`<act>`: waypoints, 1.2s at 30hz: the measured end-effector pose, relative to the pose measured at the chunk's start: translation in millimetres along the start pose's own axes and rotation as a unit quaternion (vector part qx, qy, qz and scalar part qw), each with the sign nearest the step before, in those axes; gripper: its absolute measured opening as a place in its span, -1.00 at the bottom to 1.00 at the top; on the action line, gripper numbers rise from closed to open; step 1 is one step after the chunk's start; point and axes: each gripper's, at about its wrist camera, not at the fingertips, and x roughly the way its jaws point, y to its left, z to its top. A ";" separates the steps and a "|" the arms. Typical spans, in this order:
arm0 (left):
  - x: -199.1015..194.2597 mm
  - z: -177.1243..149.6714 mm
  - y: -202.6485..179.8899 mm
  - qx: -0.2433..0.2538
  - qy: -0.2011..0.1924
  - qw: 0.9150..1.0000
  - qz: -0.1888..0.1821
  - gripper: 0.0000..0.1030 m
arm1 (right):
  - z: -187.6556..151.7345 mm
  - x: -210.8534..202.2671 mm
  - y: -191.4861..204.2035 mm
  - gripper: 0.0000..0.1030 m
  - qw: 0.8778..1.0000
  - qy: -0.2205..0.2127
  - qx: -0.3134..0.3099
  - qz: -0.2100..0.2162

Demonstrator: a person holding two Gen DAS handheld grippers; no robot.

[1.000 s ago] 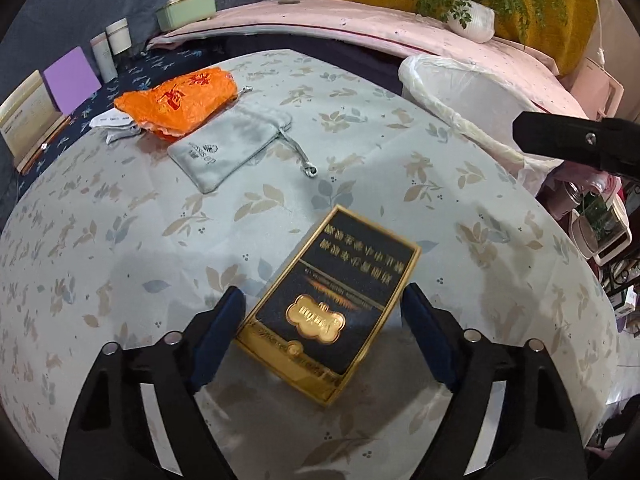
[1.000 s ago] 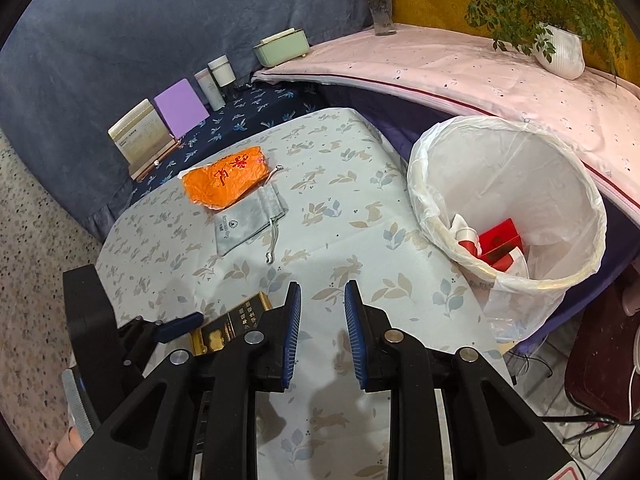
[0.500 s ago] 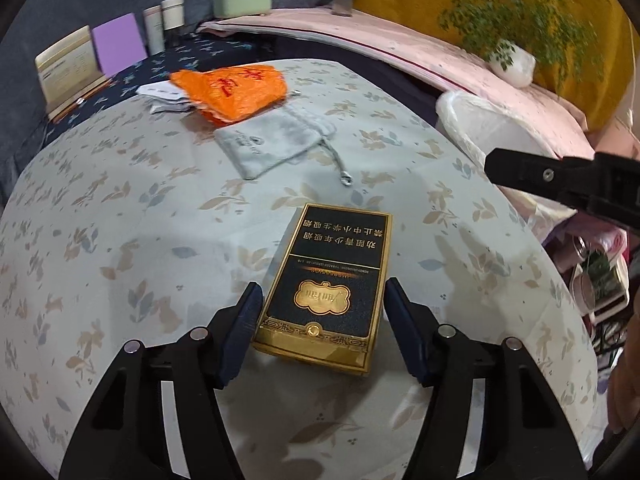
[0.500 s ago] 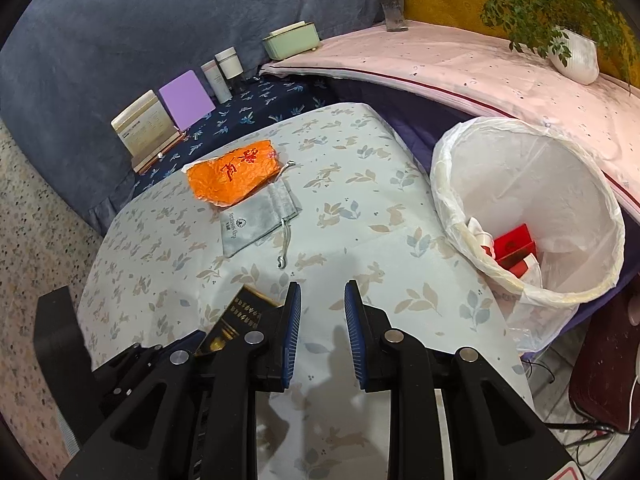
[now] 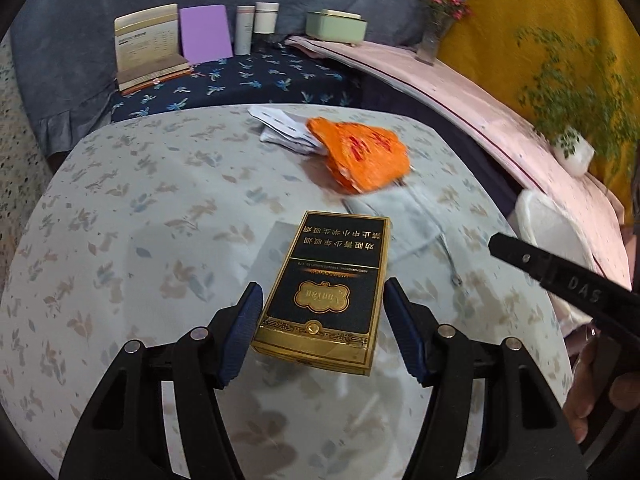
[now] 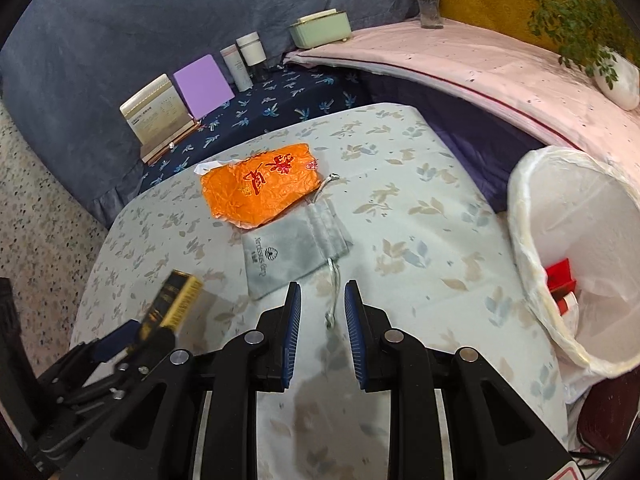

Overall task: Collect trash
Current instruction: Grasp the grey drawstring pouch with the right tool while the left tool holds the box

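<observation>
Flowery tablecloth [image 5: 120,240] below. Left claw [image 5: 322,320] tilts down, pinching black-gold box [image 5: 328,288], lifted. Right claw [image 6: 322,320] tilts down, nearly pressed together, empty, grey pouch [image 6: 292,248] just ahead.

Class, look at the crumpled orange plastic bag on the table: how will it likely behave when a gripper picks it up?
The crumpled orange plastic bag is thin, creased film, so it will probably sag and fold rather than hold its shape. It lies fairly flat, so it is likely light. Its glossy surface may slip between pads, and the white paper tucked under its edge might shift with it.
</observation>
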 end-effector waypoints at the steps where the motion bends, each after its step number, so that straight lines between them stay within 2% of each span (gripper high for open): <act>1: 1.5 3.3 3.4 -0.003 -0.001 1.000 0.002 0.16 | 4.3 8.3 1.1 -0.55 1.000 0.004 0.001 0.000; 3: 6.6 11.3 9.3 -0.011 -0.002 1.000 0.003 0.16 | 10.5 22.1 1.1 -0.51 1.000 0.010 0.002 -0.004; 6: 13.5 20.6 15.5 -0.022 -0.003 1.000 0.002 0.16 | 18.4 39.8 1.0 -0.31 1.000 0.016 0.004 -0.010; 16: 36.2 38.3 17.5 -0.029 -0.002 1.000 -0.006 0.16 | 28.5 83.8 -3.1 -0.31 0.999 0.040 0.007 -0.026; 20: 39.1 39.0 14.0 -0.026 0.000 1.000 -0.008 0.16 | 25.7 85.3 -0.3 -0.63 0.999 0.042 -0.002 -0.032; 24: 36.5 38.1 9.2 -0.025 -0.001 1.000 -0.011 0.16 | 21.2 76.3 -0.1 -0.82 0.999 0.036 -0.005 -0.028; 31: 21.5 33.8 -12.9 -0.010 -0.007 1.000 -0.021 0.16 | 15.5 34.1 -9.8 -0.85 1.000 0.002 0.009 -0.019; 36: 8.4 30.1 -42.5 0.008 -0.011 0.999 -0.037 0.16 | 14.3 -7.4 -29.8 -0.86 0.999 -0.032 0.032 -0.018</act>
